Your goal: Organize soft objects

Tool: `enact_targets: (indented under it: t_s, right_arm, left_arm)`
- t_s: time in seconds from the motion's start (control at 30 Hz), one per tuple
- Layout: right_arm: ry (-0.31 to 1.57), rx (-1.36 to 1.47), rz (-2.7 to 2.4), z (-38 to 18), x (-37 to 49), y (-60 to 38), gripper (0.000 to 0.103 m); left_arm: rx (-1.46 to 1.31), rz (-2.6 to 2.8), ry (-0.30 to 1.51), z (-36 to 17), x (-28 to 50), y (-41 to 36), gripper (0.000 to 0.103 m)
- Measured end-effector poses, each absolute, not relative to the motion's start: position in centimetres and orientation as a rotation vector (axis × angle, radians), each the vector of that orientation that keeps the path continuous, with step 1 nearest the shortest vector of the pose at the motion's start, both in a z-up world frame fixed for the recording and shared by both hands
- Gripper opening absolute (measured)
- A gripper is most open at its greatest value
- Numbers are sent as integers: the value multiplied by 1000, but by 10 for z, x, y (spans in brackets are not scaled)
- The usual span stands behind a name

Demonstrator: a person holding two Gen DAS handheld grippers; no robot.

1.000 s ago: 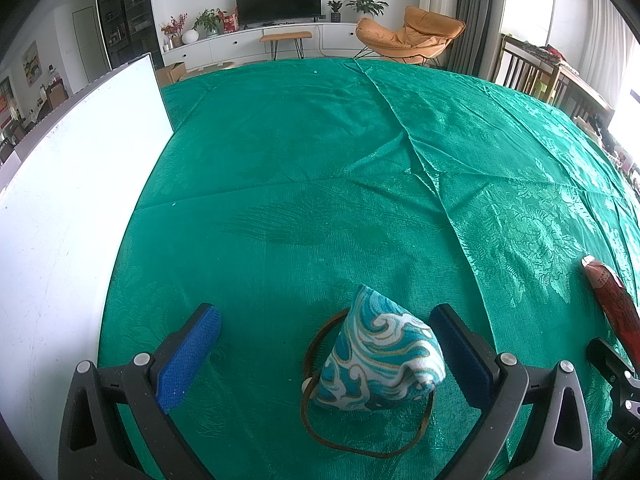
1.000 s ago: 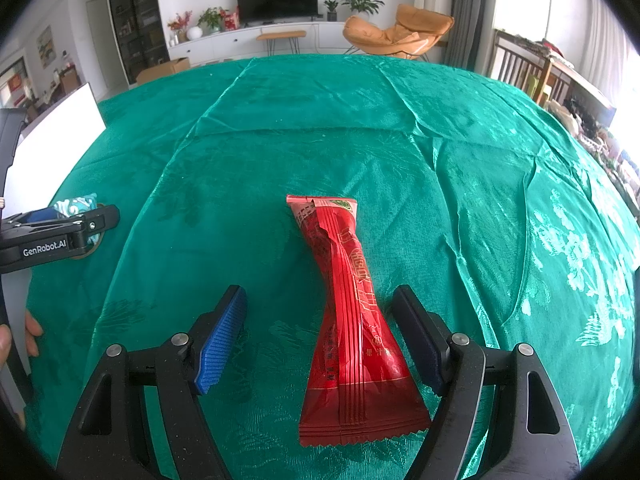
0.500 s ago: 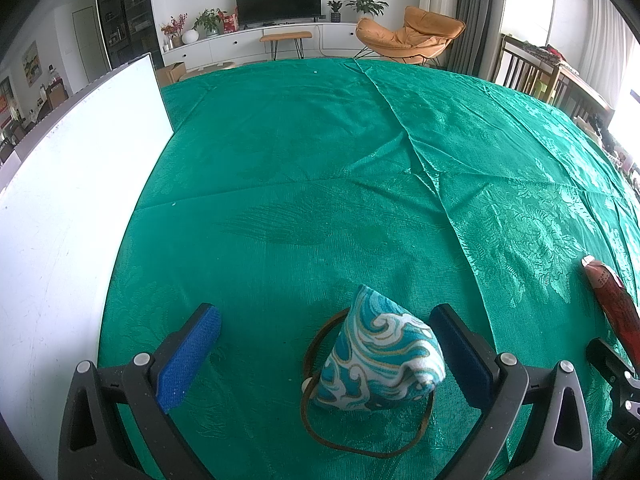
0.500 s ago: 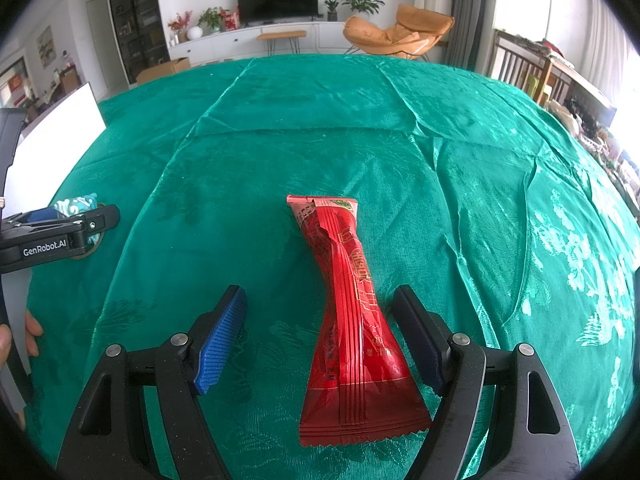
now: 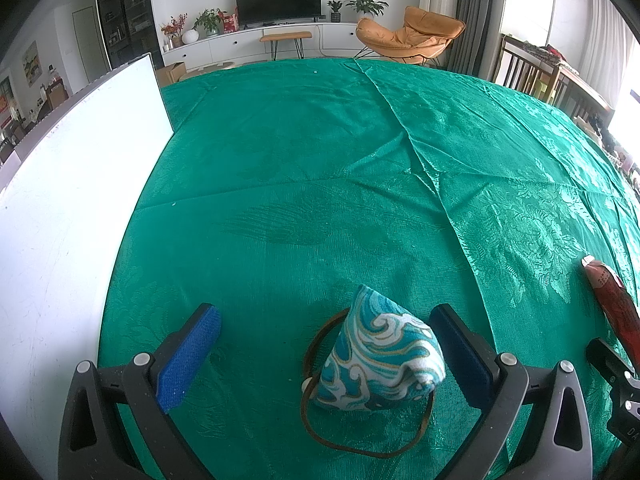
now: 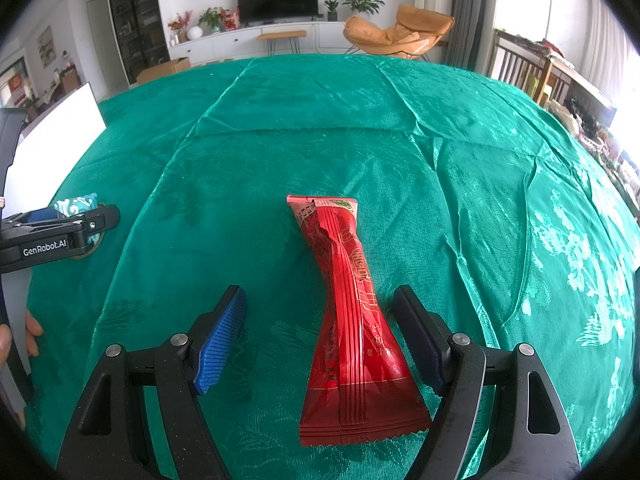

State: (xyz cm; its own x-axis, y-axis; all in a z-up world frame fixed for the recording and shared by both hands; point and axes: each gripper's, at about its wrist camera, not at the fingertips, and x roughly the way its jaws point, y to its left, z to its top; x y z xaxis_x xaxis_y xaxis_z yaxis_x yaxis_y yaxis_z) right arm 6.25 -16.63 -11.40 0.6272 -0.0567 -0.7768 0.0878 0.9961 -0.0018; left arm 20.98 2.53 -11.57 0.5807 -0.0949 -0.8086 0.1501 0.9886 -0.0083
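Observation:
A teal-and-white patterned pouch [image 5: 380, 360] with a brown cord loop lies on the green tablecloth, between the fingers of my left gripper [image 5: 326, 348]. That gripper is open, and the pouch sits close against its right pad [image 5: 460, 356]. A long red snack packet [image 6: 352, 320] lies lengthwise on the cloth between the fingers of my right gripper [image 6: 324, 336], also open, nearer its right pad [image 6: 416, 340]. In the left wrist view the red packet [image 5: 610, 304] shows at the far right edge. The right wrist view shows the left gripper's body and the pouch [image 6: 78, 206] at far left.
A white board [image 5: 68, 216] stands upright along the table's left side. The green tablecloth [image 5: 320, 168] is creased, with wide bare cloth beyond both objects. A hand [image 6: 24, 332] shows at the left edge. Living-room furniture stands beyond the table.

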Motion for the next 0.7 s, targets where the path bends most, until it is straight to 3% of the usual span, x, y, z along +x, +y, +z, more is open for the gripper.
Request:
enact_targets:
  t_s: [0.43,0.5,0.53,0.57,0.7]
  right_arm:
    - [889,39,-83,-114,63,-167,79]
    - [889,38,-80,-114,58,-162,79]
    - [889,37,-78,-114,57,-161,79]
    - [888,37,-77,-114,56,-161,79]
    - [887,40,-75,-115,57,-160,79]
  left_arm:
    - [51,-120,1011,-114,219,20,103]
    - [71,-210,1020,-109,213,15,93]
    - [85,-245,991,-106,207,13,64]
    - [108,-266,971,-104,201,11,44]
    - [93,-436,935,-100,181,2,44]
